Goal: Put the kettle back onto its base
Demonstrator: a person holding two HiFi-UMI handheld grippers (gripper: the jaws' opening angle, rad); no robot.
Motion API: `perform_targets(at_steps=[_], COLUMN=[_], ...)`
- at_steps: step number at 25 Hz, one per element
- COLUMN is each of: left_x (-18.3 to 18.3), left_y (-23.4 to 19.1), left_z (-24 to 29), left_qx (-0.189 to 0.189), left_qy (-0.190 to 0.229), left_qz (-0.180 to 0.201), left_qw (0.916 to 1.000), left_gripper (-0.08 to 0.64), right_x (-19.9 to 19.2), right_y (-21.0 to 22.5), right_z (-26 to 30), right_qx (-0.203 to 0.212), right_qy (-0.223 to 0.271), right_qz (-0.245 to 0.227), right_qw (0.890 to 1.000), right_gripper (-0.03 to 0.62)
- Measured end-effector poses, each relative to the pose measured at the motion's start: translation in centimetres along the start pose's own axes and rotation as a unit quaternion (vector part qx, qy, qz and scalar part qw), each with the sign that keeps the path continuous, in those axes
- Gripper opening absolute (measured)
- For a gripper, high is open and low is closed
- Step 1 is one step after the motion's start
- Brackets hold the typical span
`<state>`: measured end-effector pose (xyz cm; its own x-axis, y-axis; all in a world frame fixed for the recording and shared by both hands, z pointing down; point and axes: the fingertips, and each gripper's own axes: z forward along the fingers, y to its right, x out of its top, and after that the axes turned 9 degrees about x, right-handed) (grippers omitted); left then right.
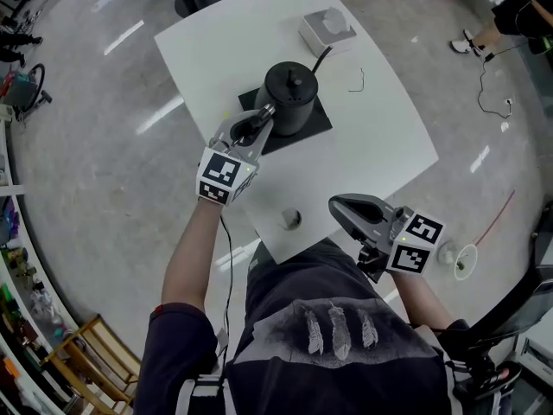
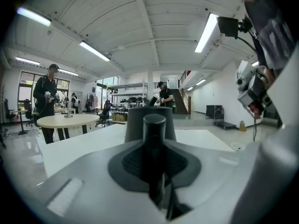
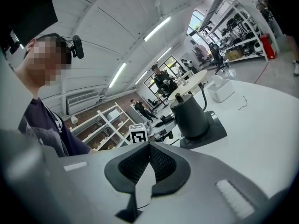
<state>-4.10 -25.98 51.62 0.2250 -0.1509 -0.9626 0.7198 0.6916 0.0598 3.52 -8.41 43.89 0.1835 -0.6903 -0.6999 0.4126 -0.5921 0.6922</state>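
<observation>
The left hand-held gripper [image 1: 257,126] pinches the handle of the matte black electric kettle [image 1: 292,92], on or just above its flat black square base [image 1: 318,121] on the white desk [image 1: 380,137]. The right hand-held gripper [image 1: 344,207] is pressed together, empty. Seating looks nearly done; release likely follows.

The black kettle [image 1: 289,93], lidded with a small knob, is seen upright on its flat, black, square base [image 1: 318,126] at the far middle of the white tabletop [image 1: 384,141]. Its handle [image 2: 154,141], on the near left, is clamped in the left gripper [image 1: 259,124].
</observation>
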Motion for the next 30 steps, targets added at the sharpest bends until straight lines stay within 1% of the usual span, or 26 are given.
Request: perform_targets(at_steps=[5, 13, 21, 24, 25, 26, 27, 28, 30], left_x=[-0.9, -2.6, -2.5, -2.7, -2.8, -2.9, -3.1, -3.2, -3.2], left_y=[0.0, 0.2, 0.4, -0.7, -1.0, -1.0, -0.9, -1.0, -1.6], left_z=[-0.1, -0.1, 0.0, -0.8, -1.0, -1.1, -1.1, -1.1, -1.4], left_qx=[-0.002, -0.002, -0.007, 0.002, 0.005, 0.006, 0.006, 0.008, 0.017], left_qy=[0.008, -0.004, 0.003, -0.007, -0.013, -0.021, -0.029, -0.033, -0.031], left_qz=[-0.025, -0.001, -0.013, -0.019, -0.029, -0.047, -0.068, -0.081, -0.08], left_qw=[0.9997, 1.0, 0.9999, 0.9998, 0.9995, 0.9986, 0.9973, 0.9961, 0.9962], left_gripper=[0.052, 0.052, 0.057, 0.052, 0.054, 0.17, 0.406, 0.432, 0.44], right_x=[0.5, 0.3, -0.1, -0.1, -0.1, -0.1, -0.2, -0.2, -0.4], right_y=[0.2, 0.8, 0.1, -0.8, -1.2, -1.6, -2.0, -2.4, -2.7], right_z=[0.1, 1.0, 2.7, 4.8, 5.3, 5.5, 5.4, 5.3, 5.1], right_qx=[-0.006, -0.008, -0.002, 0.014, 0.018, 0.019, 0.018, 0.014, 0.004], right_qy=[0.004, 0.002, 0.003, 0.0, -0.001, -0.001, 0.001, 0.004, 0.012], right_qz=[-0.002, 0.005, 0.006, -0.004, -0.008, -0.012, -0.016, -0.02, -0.027], right_qw=[1.0, 1.0, 1.0, 1.0, 1.0, 1.0, 1.0, 1.0, 1.0], right_gripper=[0.002, 0.002, 0.002, 0.002, 0.002, 0.002, 0.002, 0.002, 0.002])
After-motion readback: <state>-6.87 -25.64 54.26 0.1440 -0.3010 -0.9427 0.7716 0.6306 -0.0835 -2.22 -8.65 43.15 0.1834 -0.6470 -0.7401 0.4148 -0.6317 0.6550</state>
